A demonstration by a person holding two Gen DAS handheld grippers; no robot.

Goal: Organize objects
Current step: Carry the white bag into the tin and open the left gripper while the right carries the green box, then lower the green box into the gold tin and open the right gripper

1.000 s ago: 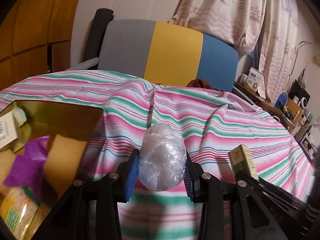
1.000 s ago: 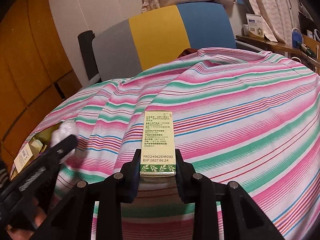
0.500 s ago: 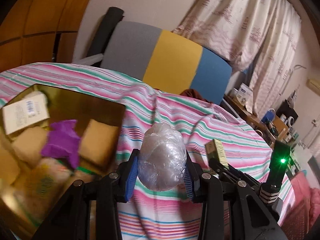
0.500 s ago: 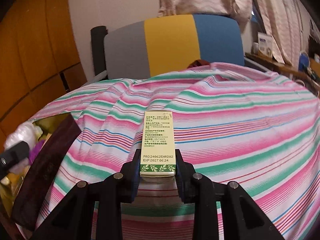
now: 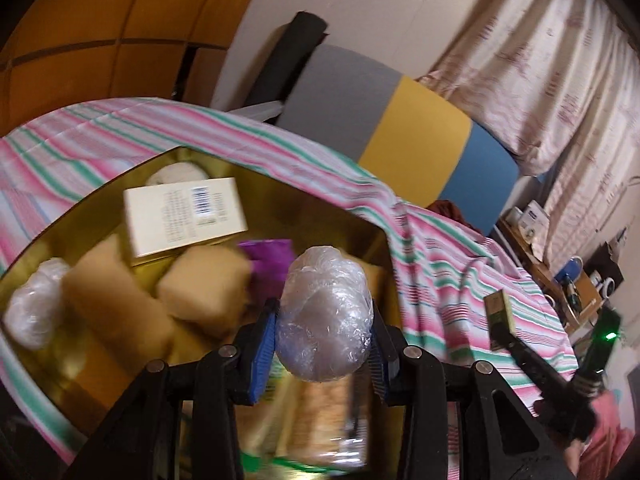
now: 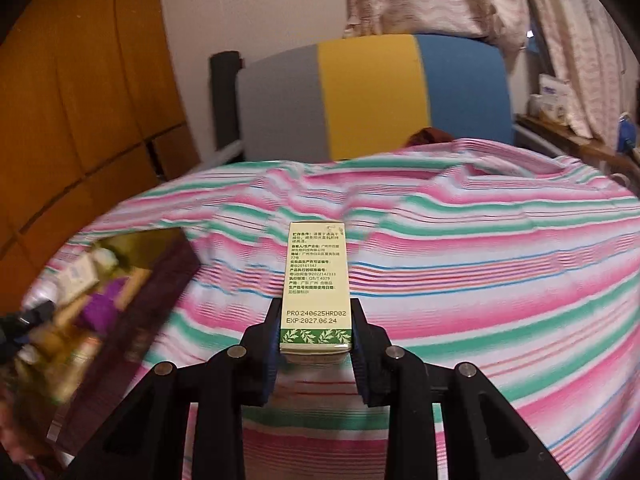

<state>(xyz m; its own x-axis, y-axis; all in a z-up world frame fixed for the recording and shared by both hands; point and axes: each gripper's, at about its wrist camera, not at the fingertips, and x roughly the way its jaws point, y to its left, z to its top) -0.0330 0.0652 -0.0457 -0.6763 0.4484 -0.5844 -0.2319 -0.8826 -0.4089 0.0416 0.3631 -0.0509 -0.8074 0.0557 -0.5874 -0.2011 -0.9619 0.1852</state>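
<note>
The left gripper (image 5: pixel 325 344) is clamped on a ball of clear plastic wrap (image 5: pixel 325 316), its blue pads (image 5: pixel 265 350) pressing both sides, and holds it above the gold box (image 5: pixel 352 224). Inside the box, beyond the ball, lie a purple wrapper (image 5: pixel 269 258), tan sponge-like blocks (image 5: pixel 208 284), a white carton (image 5: pixel 182 214) with a barcode, and another clear plastic bundle (image 5: pixel 34 312) at the box's left side. The right gripper (image 6: pixel 315 344) is closed on a pale green carton (image 6: pixel 316 284) printed with text and a leaf band, held over the striped cloth (image 6: pixel 480 280), to the right of the box. The same carton (image 5: pixel 498 316) shows in the left view, well right of the box. The box sits on the striped cloth; behind the cloth stands a gray, yellow and blue chair back (image 6: pixel 372 96), with curtains (image 5: pixel 540 64) beyond it.
</note>
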